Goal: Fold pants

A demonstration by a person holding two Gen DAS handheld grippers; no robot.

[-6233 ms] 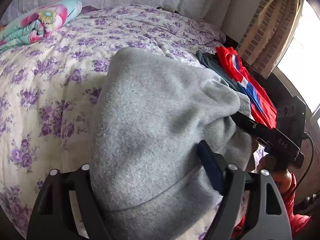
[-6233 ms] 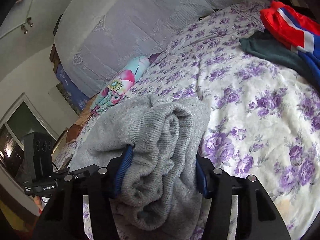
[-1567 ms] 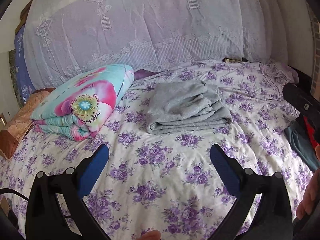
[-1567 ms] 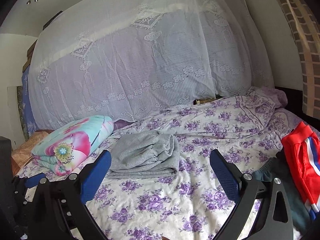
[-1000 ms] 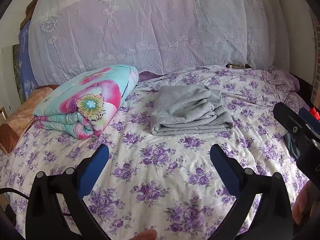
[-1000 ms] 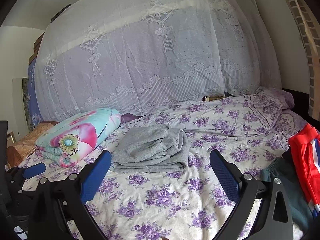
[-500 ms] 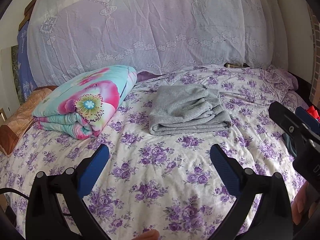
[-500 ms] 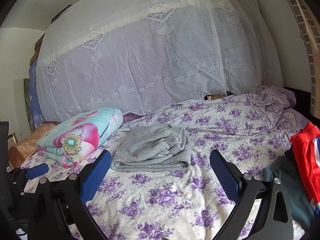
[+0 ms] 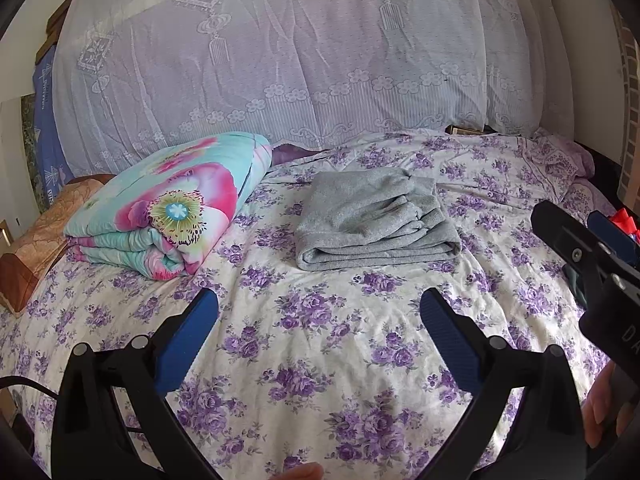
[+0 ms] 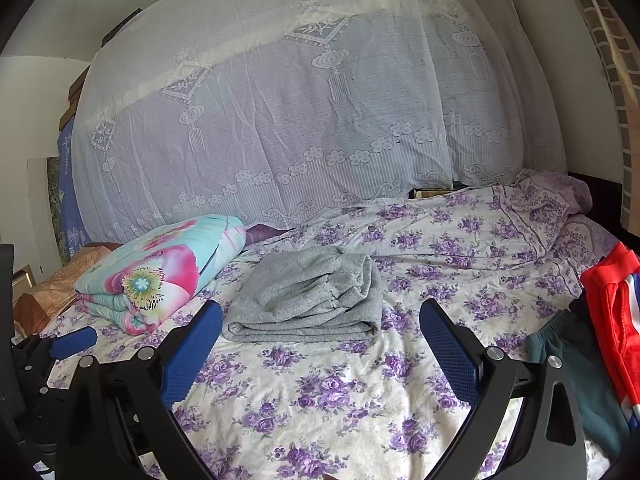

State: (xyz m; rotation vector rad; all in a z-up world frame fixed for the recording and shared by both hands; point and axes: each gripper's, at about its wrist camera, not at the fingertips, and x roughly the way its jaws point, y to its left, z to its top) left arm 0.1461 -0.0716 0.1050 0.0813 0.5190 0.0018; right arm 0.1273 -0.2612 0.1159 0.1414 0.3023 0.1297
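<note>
A white lace mosquito net (image 10: 304, 120) drapes across the whole upper field, from ten to two o'clock in both wrist views. Below it spreads the bed's white sheet printed with purple flowers (image 9: 320, 340), filling the lower half. A folded quilt in turquoise with large pink flowers (image 9: 168, 208) lies on the sheet at about nine o'clock. Just beside it, toward the centre, rest the grey knit pants (image 9: 376, 224), folded into a flat, layered rectangle and apart from both grippers. At three to four o'clock in the right wrist view a red garment with a blue and white stripe (image 10: 612, 308) overlaps a dark green garment (image 10: 576, 372) at the bed's edge. The left gripper (image 9: 320, 332) hangs over bare sheet at six o'clock, its blue-padded fingers (image 9: 188, 344) spread wide and empty. The right gripper (image 10: 320, 340) is likewise spread wide, with nothing between its pads.
</note>
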